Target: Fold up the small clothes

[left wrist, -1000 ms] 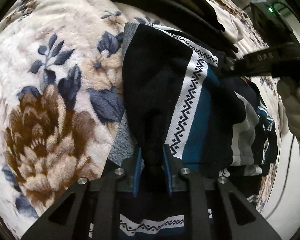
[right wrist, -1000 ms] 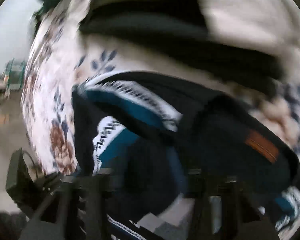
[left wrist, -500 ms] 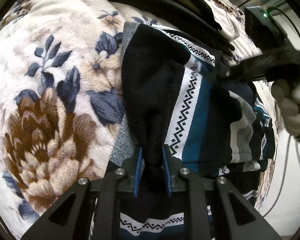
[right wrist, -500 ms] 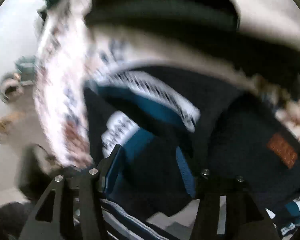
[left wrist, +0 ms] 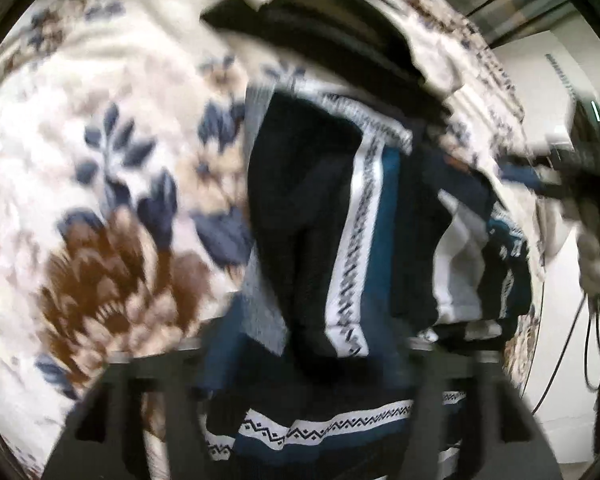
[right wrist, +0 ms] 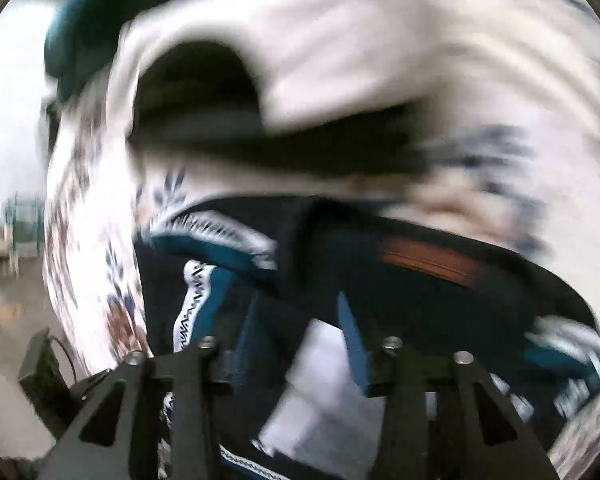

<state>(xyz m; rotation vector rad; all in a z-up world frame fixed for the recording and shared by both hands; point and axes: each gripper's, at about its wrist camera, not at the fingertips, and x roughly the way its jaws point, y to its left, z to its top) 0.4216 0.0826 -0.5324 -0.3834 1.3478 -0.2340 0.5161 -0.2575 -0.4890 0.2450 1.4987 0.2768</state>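
Dark knit sweater [left wrist: 352, 240] with teal and white bands lies on floral blanket [left wrist: 100, 160], fold laid. Left gripper [left wrist: 312, 352] and right gripper [right wrist: 296, 344] just opening, jaws apart, cloth released. Judged next: regrip edge toward 6 o'clock, fold again.

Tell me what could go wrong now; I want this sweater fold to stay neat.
1. Both claws have just been opening, left claw and right claw, with sweater cloth between each pair of fingers; a snagged fold could lift as they withdraw.
2. The sweater lies close beside the black garment on the blanket, so piles may mix.
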